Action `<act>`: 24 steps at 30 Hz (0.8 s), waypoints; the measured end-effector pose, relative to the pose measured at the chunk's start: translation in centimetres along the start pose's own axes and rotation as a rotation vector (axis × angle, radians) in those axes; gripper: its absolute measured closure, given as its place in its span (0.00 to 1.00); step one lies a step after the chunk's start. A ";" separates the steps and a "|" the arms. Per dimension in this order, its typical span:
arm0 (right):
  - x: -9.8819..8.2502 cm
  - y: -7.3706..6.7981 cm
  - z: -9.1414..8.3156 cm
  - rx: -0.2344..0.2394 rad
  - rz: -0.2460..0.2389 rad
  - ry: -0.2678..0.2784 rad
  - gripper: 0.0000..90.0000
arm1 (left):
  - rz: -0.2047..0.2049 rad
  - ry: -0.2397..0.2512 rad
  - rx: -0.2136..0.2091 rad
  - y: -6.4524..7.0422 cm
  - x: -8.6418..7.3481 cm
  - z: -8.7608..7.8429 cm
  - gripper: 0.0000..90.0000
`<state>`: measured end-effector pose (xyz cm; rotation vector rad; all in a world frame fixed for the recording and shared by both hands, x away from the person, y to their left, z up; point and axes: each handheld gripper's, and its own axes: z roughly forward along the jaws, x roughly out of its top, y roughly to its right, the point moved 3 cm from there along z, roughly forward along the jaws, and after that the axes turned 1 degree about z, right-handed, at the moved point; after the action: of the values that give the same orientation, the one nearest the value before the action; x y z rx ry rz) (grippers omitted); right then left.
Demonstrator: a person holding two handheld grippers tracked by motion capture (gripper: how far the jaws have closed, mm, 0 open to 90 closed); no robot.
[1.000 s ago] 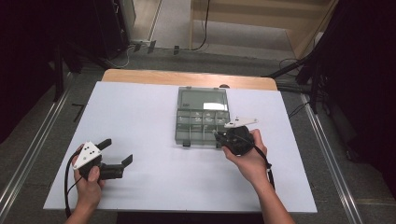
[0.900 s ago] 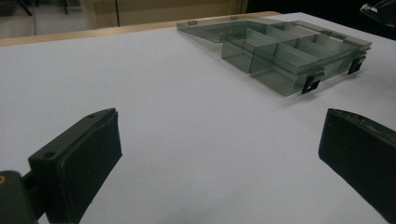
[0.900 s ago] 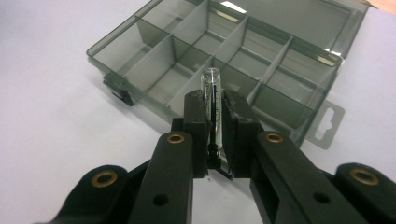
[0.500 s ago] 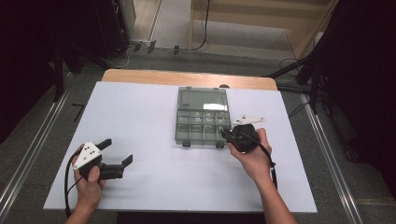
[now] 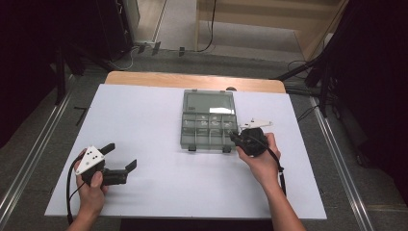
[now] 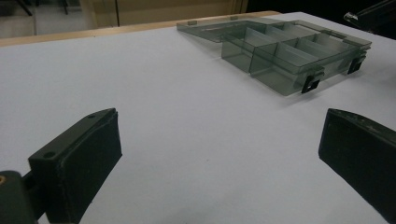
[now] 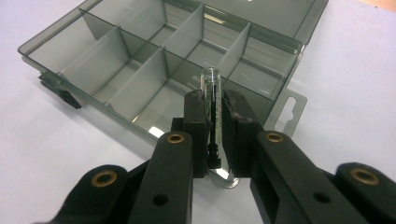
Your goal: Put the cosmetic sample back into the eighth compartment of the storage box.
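From the high view, an open smoky-grey clear plastic compartment box (image 5: 208,122) lay on the white table sheet (image 5: 144,120). The right gripper (image 5: 235,137) hovered at the box's near right corner, while the left gripper (image 5: 120,159) rested well apart from the box, to its near left.

In the left gripper view, that gripper's two black pads (image 6: 81,161) stood wide apart with nothing between them, the box lying farther off beyond them.

In the right gripper view, the jaws were nearly closed on a small clear glass tube with a thin dark rod inside (image 7: 211,93), held upright over the box's near right compartment. Judging from this, the tube should be lowered well inside one compartment's dividers, tilted flat, and released gently so the glass neither rolls nor cracks.
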<state>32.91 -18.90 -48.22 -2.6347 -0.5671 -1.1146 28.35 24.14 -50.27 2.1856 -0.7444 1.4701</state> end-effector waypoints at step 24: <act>-0.9 0.6 2.0 0.003 0.012 -0.037 0.91 | 0.004 -0.002 0.003 0.0 0.0 0.0 0.00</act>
<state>33.85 -19.02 -50.26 -2.6573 -0.5595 -1.0633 28.35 24.08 -50.27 2.1891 -0.7479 1.4722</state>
